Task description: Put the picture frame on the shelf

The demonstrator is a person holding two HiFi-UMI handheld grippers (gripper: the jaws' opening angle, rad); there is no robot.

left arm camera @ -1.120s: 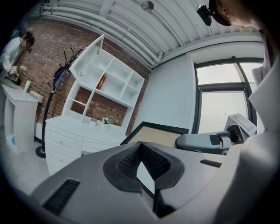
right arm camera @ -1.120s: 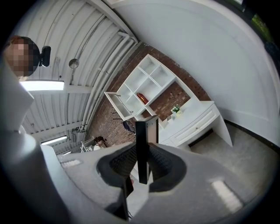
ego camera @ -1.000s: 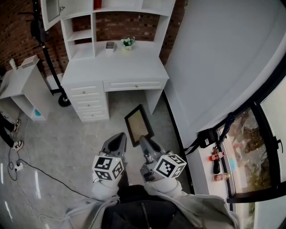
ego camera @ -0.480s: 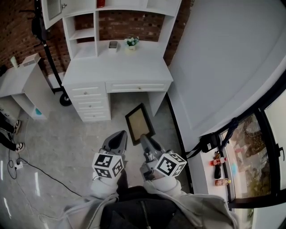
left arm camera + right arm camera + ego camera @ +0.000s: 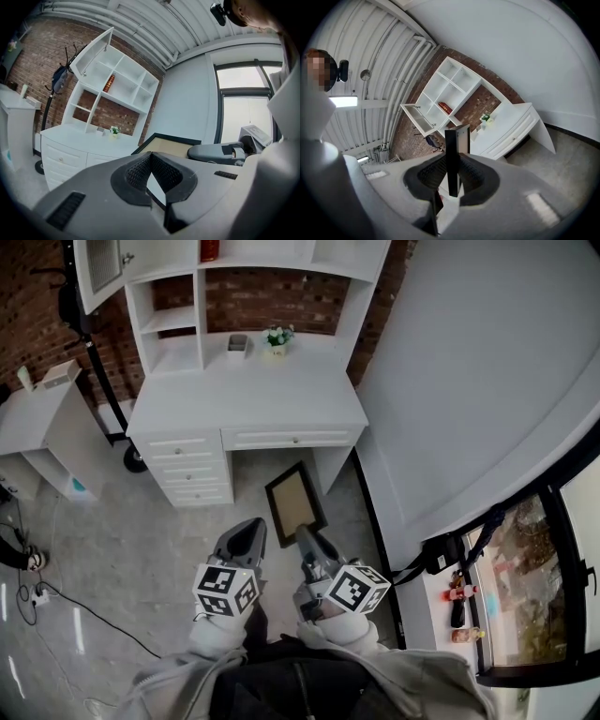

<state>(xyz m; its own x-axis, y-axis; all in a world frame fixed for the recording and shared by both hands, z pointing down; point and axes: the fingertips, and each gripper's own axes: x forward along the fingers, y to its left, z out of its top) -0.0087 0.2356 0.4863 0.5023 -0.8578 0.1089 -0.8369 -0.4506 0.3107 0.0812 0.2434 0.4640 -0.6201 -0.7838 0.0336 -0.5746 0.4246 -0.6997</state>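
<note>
The picture frame (image 5: 295,502) has a black rim and a tan panel. It hangs level above the floor in front of the white desk (image 5: 246,395), and my right gripper (image 5: 306,534) is shut on its near edge. In the right gripper view the frame's black edge (image 5: 451,159) stands upright between the pads. My left gripper (image 5: 247,531) is beside it on the left, shut and empty; its pads (image 5: 161,172) meet. The white shelf unit (image 5: 253,263) rises over the desk, with open compartments (image 5: 451,89). The frame (image 5: 171,143) also shows in the left gripper view.
A small plant (image 5: 276,337) and a grey cup (image 5: 237,342) stand at the back of the desk, and a red item (image 5: 208,249) sits on an upper shelf. A white side table (image 5: 45,423) stands left. A cable (image 5: 70,601) crosses the floor. Bottles (image 5: 458,607) line the sill on the right.
Both grippers and the held frame have moved forward towards the desk, which now sits closer and lower in the head view. The grip on the frame is unchanged.
</note>
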